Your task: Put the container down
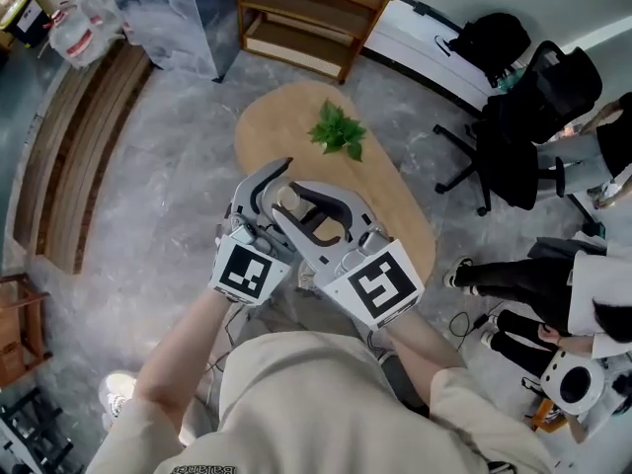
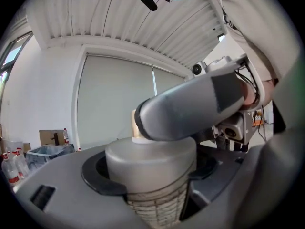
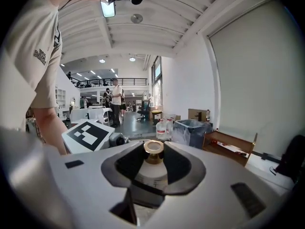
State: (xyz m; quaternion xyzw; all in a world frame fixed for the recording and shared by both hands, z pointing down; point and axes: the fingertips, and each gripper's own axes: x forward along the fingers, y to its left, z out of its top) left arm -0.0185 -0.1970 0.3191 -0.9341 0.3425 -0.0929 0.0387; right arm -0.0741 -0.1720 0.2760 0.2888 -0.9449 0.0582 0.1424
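Container, a frosted plastic cylinder with a gridded lower wall and a tan neck, hangs in the air over the oval wooden surface, not yet set down. Left gripper clamps its body. Right gripper grips the shoulder below the neck, likely steadying it for lowering.

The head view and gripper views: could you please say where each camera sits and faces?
Head view: on the person's head, looking steeply down at the table; forearms and both grippers show.
Left gripper view: on the left gripper, tilted up at the ceiling, jaws on the container; shirt upper right.
Right gripper view: on the right gripper, facing across the hall; shirt and arm at left.
Both gripper views share the container.
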